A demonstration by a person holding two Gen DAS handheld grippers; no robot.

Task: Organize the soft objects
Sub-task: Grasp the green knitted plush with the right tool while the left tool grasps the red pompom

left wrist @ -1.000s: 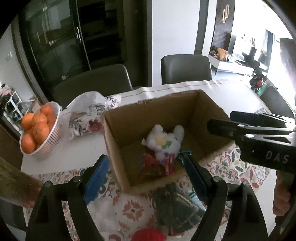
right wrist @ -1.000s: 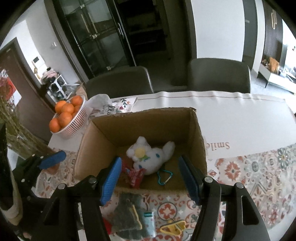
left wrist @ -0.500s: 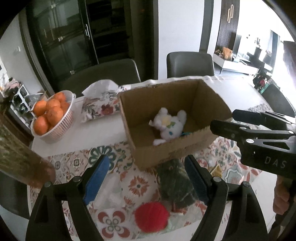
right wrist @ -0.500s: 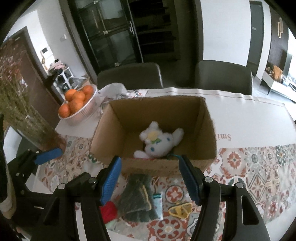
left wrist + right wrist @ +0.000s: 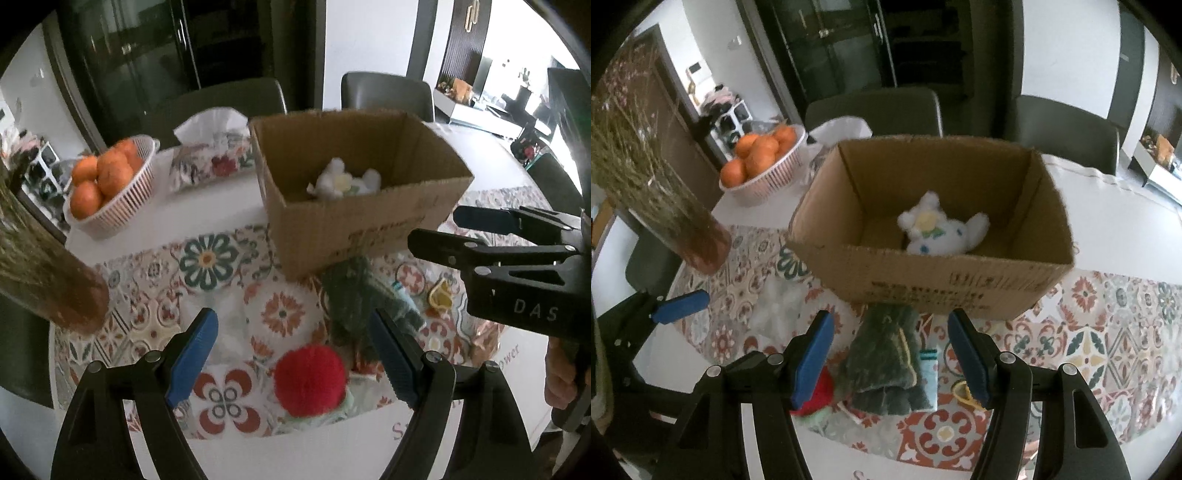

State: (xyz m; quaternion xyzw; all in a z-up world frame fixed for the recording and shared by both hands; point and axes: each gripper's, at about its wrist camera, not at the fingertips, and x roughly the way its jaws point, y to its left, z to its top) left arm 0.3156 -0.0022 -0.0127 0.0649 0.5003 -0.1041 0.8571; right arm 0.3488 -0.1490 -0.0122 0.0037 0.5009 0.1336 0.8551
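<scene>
An open cardboard box (image 5: 369, 229) (image 5: 960, 288) stands on the table with a white plush toy (image 5: 341, 181) (image 5: 942, 230) inside. In front of the box lie a dark green soft toy (image 5: 351, 302) (image 5: 886, 362) and a red fluffy ball (image 5: 310, 376) (image 5: 816, 395). My left gripper (image 5: 295, 354) is open and empty, its jaws either side of the red ball and above it. My right gripper (image 5: 892, 354) (image 5: 443, 229) is open and empty, over the green toy.
A basket of oranges (image 5: 107, 181) (image 5: 764, 162) and a floral tissue pack (image 5: 210, 158) stand at the back left. A vase of dried stems (image 5: 665, 206) (image 5: 40, 273) stands at the left. A yellow clip (image 5: 439, 295) and a small teal item (image 5: 929, 369) lie by the green toy.
Both grippers have pulled back and down from the box toward the table's near edge. The red ball and green toy now show fully. Both stay open and empty.
</scene>
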